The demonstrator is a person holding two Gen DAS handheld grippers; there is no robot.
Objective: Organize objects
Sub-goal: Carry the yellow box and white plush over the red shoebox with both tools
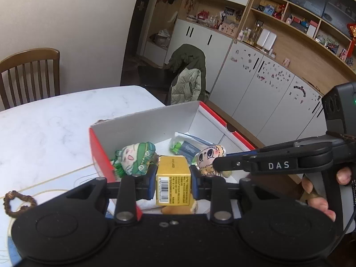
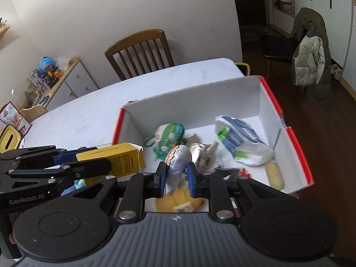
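Yellow cardboard fills our left tongs [image 1: 173, 183]: the small yellow carton [image 1: 173, 178] is pinched between the blue pads, barcode facing us, held over the near corner of the red-and-white box [image 1: 155, 120] on the marble table [image 1: 55, 122]. Our right tongs [image 2: 176, 181] are clamped on the pale plush doll [image 2: 176, 166], its silvery back toward the lens and its printed face turned left; from the left wrist view we see that face just beside the carton. Down in the box lie a green-haired plush doll [image 1: 135, 158], a blue-and-white plastic packet [image 2: 240, 142] and a yellow tube-shaped thing [image 2: 276, 175] at the near right corner, too blurred for us to name. A brown bead bracelet [image 1: 17, 202] sits on the table left of the box. Fingers of a hand [image 1: 322, 198] wrap the right handle.
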